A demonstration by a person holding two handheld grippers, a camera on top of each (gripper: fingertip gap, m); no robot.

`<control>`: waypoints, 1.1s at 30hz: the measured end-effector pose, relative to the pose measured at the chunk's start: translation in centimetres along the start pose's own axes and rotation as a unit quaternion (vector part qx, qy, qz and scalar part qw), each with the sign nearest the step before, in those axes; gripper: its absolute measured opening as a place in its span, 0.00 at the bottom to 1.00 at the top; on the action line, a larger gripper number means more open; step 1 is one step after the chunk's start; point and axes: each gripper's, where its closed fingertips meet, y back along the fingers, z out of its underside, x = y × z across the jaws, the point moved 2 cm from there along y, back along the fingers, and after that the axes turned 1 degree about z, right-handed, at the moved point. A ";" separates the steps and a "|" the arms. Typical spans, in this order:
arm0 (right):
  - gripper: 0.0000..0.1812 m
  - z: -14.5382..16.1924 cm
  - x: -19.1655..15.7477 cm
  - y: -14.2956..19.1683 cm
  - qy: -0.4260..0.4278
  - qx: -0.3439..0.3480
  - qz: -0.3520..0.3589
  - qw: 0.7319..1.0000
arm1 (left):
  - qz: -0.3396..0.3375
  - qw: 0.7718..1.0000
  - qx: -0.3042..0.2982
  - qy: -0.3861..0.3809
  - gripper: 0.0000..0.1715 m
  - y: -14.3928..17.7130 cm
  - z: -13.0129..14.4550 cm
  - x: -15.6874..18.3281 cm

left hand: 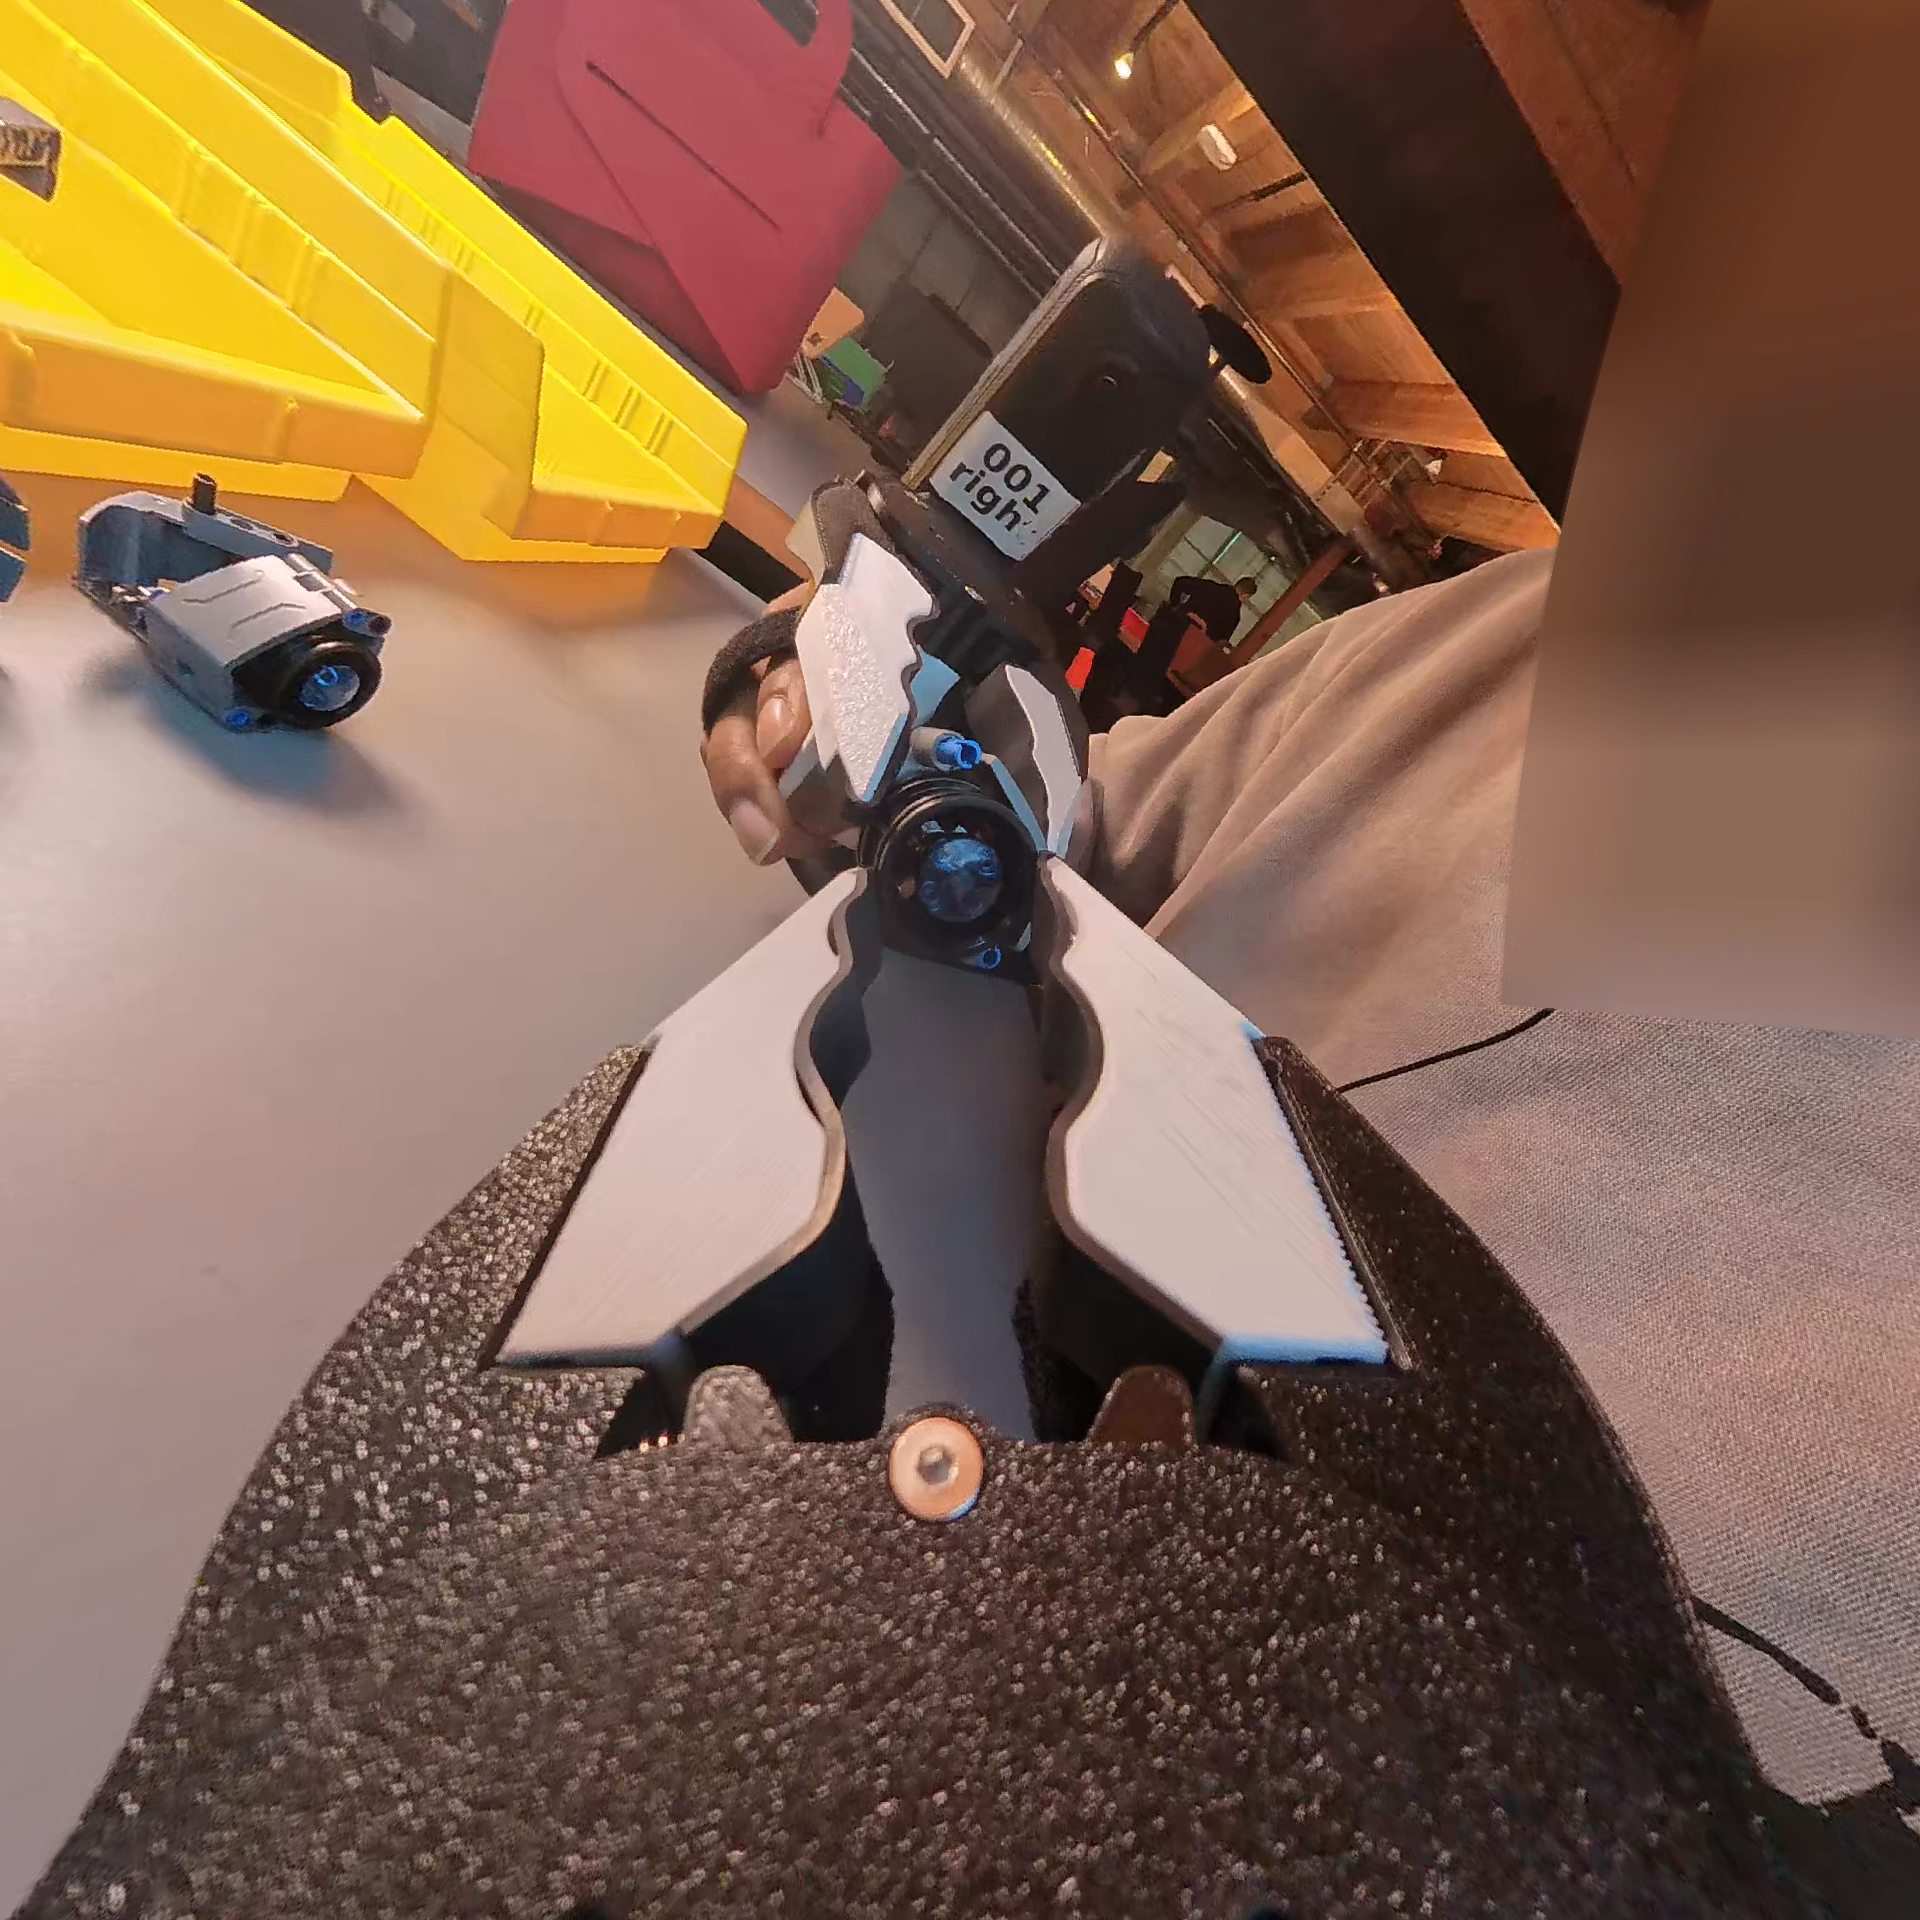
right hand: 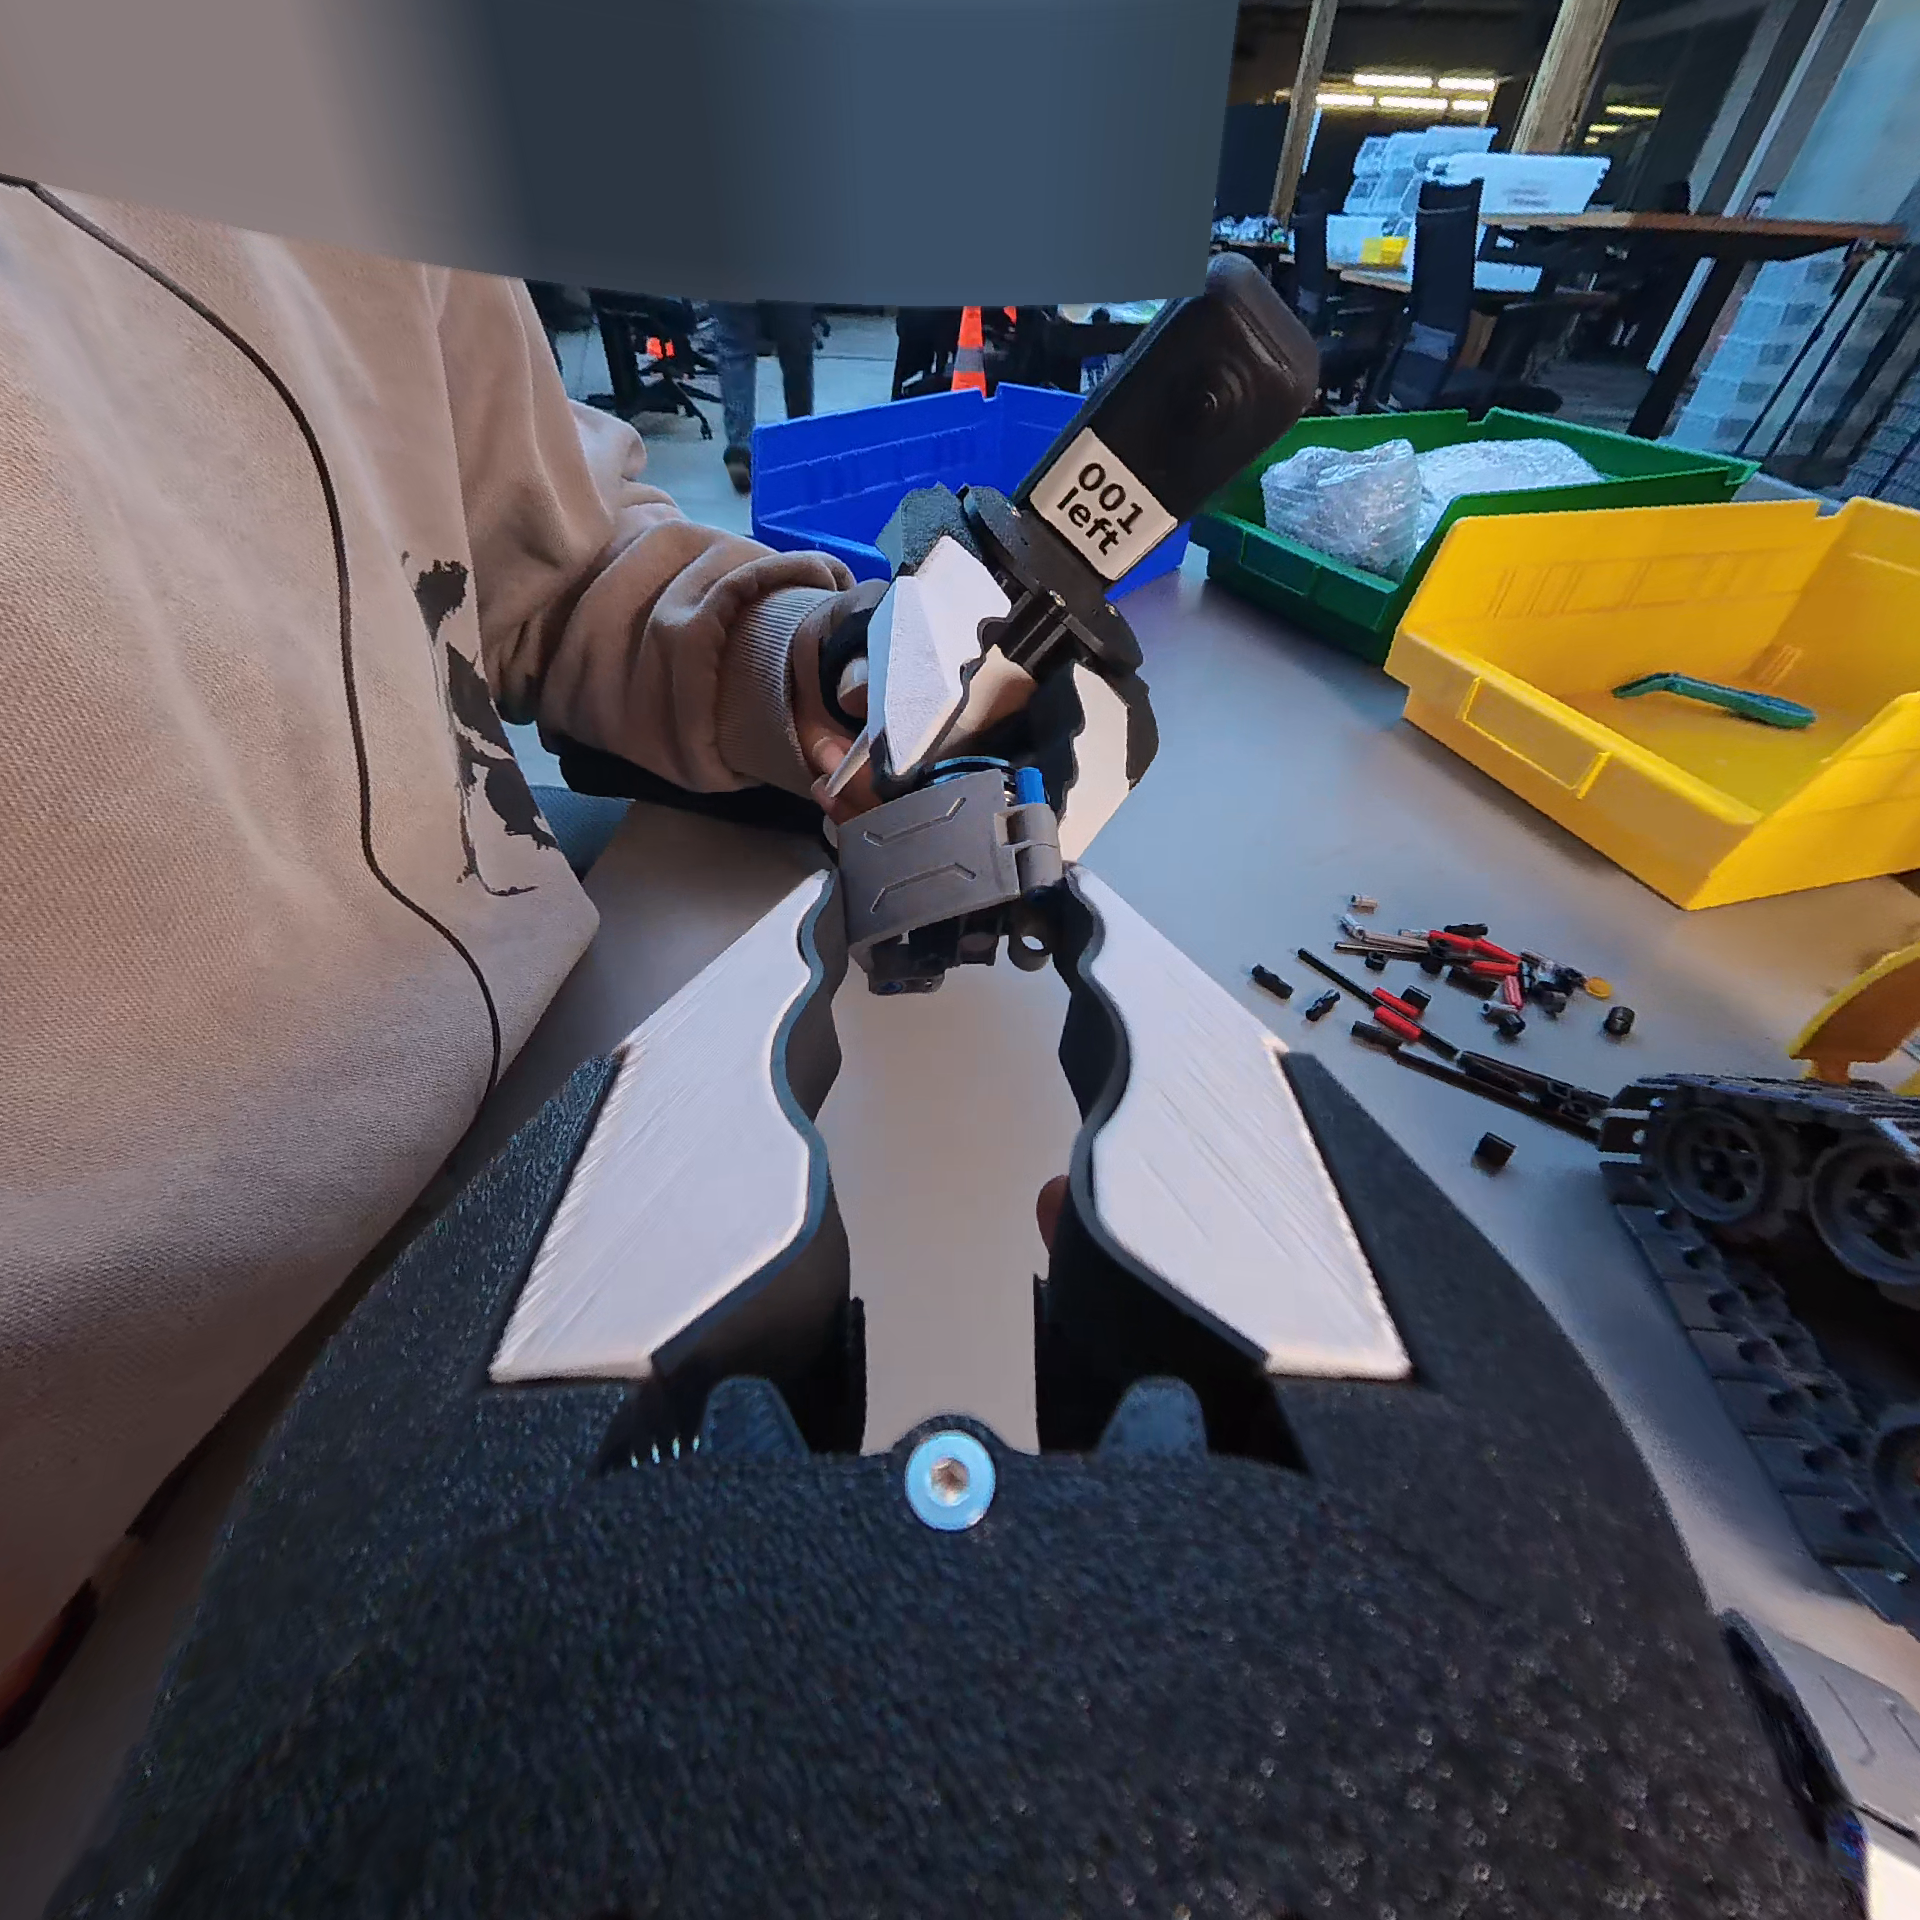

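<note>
A grey toy module with a black round end and blue pins is held in the air between both grippers. In the left wrist view my left gripper (left hand: 951, 883) is shut on its black round end (left hand: 951, 862). The right gripper's fingers (left hand: 862, 675) clamp the module from the far side. In the right wrist view my right gripper (right hand: 951, 883) is shut on the module's grey block (right hand: 925, 862). The left gripper's fingers (right hand: 914, 665) grip its far end. A hand shows behind each gripper.
A second grey module (left hand: 239, 623) lies on the grey table by yellow bins (left hand: 582, 436). A red box (left hand: 675, 177) stands behind. The right wrist view shows a yellow bin (right hand: 1538, 748), green bin (right hand: 1299, 592), blue bin (right hand: 831, 478), loose pins (right hand: 1455, 977) and a black tracked vehicle (right hand: 1766, 1195).
</note>
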 end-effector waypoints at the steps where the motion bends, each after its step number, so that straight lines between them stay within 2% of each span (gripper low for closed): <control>1: 0.22 0.1 0.0 0.0 -0.002 -0.001 0.001 1.000 | -0.002 1.000 0.000 -0.001 0.16 0.0 0.0 -0.1; 7: 0.19 0.5 0.1 0.4 -0.007 -0.006 -0.003 1.000 | -0.010 1.000 0.000 -0.011 0.15 0.4 -0.1 -0.1; 16: 0.18 0.7 0.2 0.3 -0.006 -0.010 -0.001 1.000 | 0.015 0.999 0.012 0.025 0.15 0.5 -0.1 -0.5; 17: 0.14 0.7 0.1 0.4 -0.004 -0.011 -0.003 1.000 | 0.016 0.999 0.012 0.025 0.15 0.5 -0.1 -0.5; 18: 0.00 0.3 0.8 1.4 0.008 0.007 0.018 1.000 | 0.023 0.999 0.025 0.030 0.16 1.0 -0.5 -0.4; 20: 0.00 -0.3 2.0 3.8 -0.007 0.030 0.054 0.998 | -0.007 0.991 0.123 0.056 0.15 5.4 -3.0 -2.1; 21: 0.00 0.5 1.4 2.7 0.025 0.000 0.054 0.998 | -0.027 0.992 0.113 0.040 0.16 5.6 -2.4 -2.4; 23: 0.00 0.9 1.1 0.9 0.043 -0.011 0.063 0.997 | -0.004 0.995 0.092 0.038 0.16 3.5 -1.8 -1.6; 24: 0.01 0.3 1.9 1.3 0.035 0.007 0.077 0.996 | 0.008 0.993 0.103 0.050 0.16 3.3 -2.4 -1.7; 25: 0.07 -0.2 2.5 1.8 0.019 0.022 0.083 0.996 | 0.027 0.990 0.117 0.075 0.16 3.5 -3.0 -1.7; 28: 0.23 0.2 3.2 1.4 0.017 0.011 0.114 0.993 | 0.051 0.981 0.137 0.126 0.16 3.5 -2.8 -2.2; 30: 0.28 0.6 2.6 0.6 0.034 0.003 0.117 0.993 | 0.088 0.975 0.139 0.148 0.17 3.0 -2.6 -1.5; 33: 0.30 0.1 1.6 -0.3 0.057 0.007 0.113 0.992 | 0.054 0.992 0.091 0.073 0.17 1.9 -1.7 -1.0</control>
